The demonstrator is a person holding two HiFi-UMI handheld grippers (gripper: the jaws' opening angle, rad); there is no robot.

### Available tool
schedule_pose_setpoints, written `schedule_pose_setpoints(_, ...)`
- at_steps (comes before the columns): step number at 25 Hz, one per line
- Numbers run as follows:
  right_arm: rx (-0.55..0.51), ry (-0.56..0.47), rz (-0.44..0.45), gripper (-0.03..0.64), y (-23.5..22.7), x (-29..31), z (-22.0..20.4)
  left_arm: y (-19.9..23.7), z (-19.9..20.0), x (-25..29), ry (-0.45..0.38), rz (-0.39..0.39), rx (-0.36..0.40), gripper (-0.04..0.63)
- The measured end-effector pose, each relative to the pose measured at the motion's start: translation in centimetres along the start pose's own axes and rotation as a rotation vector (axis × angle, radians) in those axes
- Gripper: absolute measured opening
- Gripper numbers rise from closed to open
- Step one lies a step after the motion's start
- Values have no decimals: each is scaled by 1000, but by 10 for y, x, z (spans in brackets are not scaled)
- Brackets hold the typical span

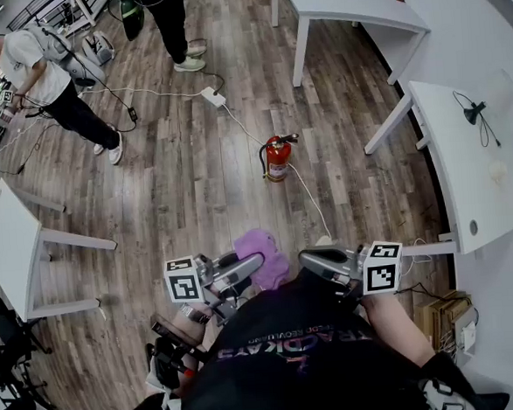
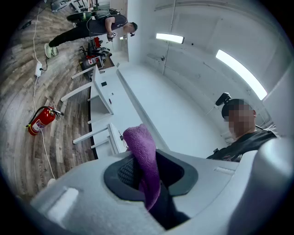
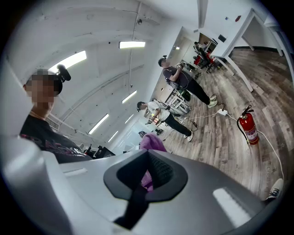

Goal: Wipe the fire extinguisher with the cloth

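Closest, my left gripper [image 1: 246, 268] pinches the purple cloth [image 1: 261, 250] and my right gripper [image 1: 316, 260] is closed empty, so I should first approach the fire extinguisher [image 1: 277, 159], upright on the floor [image 1: 186, 196] mid-frame, well apart.

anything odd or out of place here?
Fire extinguisher stands alone mid-floor, not wall-mounted, and a white cable trails loose across the floor right past its base. Nothing spilled or damaged.
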State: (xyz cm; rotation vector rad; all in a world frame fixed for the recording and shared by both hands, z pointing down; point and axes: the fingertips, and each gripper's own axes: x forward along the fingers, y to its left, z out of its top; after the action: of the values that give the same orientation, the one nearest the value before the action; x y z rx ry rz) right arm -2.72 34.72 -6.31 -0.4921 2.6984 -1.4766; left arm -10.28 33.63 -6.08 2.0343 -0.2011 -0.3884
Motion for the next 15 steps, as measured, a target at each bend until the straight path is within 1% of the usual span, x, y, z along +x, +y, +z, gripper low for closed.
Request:
schedule_pose_setpoints(10, 6, 5, 4, 2, -3, 3, 0, 4, 1, -1, -12, -1, -13, 71)
schedule_pose_setpoints(15, 19, -24, 17, 3, -3, 1, 5, 4, 2, -1, -12, -2, -10, 71)
